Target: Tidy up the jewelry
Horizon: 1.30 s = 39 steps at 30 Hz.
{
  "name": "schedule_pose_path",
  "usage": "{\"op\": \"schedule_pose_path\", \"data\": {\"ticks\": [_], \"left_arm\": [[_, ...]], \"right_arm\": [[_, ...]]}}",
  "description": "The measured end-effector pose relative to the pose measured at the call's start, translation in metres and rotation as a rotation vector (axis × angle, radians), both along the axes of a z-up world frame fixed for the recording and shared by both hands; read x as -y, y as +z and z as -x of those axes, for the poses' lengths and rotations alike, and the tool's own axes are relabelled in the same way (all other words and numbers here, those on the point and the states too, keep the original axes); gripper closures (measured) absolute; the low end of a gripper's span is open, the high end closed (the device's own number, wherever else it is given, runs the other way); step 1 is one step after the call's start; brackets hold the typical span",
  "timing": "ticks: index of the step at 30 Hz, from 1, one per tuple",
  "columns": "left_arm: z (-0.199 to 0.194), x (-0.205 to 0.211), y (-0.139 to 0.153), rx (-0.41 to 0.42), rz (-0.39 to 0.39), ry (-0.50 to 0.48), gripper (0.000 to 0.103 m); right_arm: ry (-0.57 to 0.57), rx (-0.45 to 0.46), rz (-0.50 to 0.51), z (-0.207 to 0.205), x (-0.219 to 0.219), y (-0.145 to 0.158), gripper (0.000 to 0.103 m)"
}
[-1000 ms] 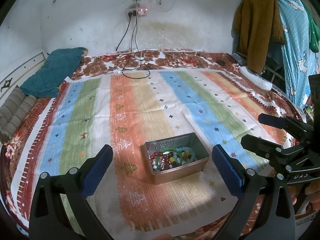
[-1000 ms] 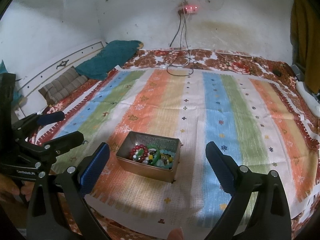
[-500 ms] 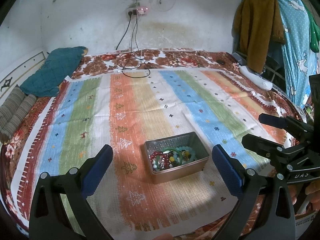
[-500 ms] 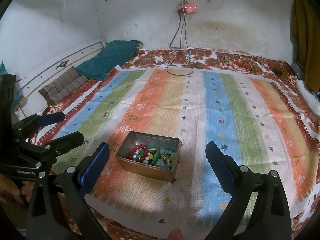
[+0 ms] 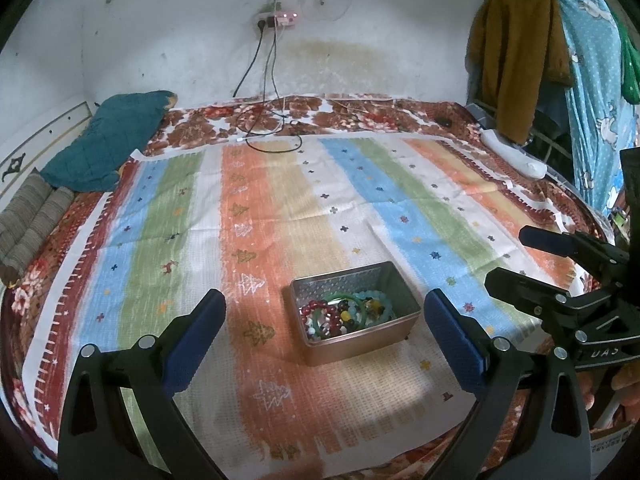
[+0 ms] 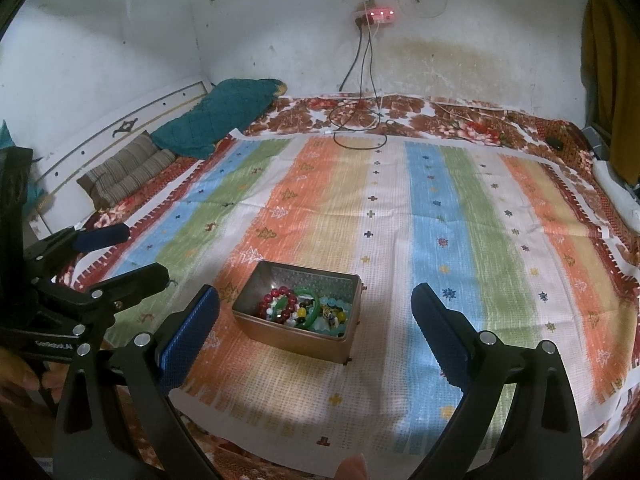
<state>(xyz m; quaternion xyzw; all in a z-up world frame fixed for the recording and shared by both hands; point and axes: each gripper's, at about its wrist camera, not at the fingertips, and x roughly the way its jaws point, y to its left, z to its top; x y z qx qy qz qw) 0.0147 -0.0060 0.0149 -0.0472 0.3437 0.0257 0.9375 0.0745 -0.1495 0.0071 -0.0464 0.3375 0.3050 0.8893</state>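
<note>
A small metal box [image 5: 320, 350] sits on a striped cloth [image 5: 260, 208] spread over a bed. It holds several bead bracelets [image 5: 342, 314], red, green and pale blue. The box also shows in the right wrist view [image 6: 280, 340] with the bracelets [image 6: 308, 312] inside. My left gripper [image 5: 324, 332] is open and empty, hovering short of the box. My right gripper [image 6: 316, 320] is open and empty, also short of the box. Each gripper shows at the edge of the other's view.
A teal pillow [image 5: 108, 144] and striped cushions [image 5: 32, 216] lie at the left of the bed. Black cables [image 5: 272, 132] trail from a wall socket onto the bed's far edge. Clothes [image 5: 520, 60] hang at the right. A white object [image 5: 516, 156] lies at the right edge.
Both views have tilted slightly, the box sitting a little lower in frame. Nothing was picked up or released.
</note>
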Motion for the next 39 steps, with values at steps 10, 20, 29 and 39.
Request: {"op": "schedule_pose_path", "data": {"ticks": [10,20,29,39], "left_arm": [[-0.0005,-0.0005,-0.0024,-0.007,-0.003,0.003,0.006],[-0.0021,-0.0014,-0.0013,-0.008,-0.012,0.002,0.006],[-0.0022,0.0006,-0.0005,-0.007,-0.015,-0.002,0.006],[-0.0034,0.0058,0.0044,-0.009,-0.033,-0.016,0.006]], "right_arm": [[-0.002,-0.005,0.005,0.0009,-0.0002,-0.0053,0.005],[-0.002,-0.005,0.004,0.0009,-0.001,-0.0051,0.005],[0.0,-0.004,0.005,0.0006,-0.0014,-0.0051,0.005],[-0.001,-0.005,0.005,0.0016,-0.0008,-0.0071,0.005]]}}
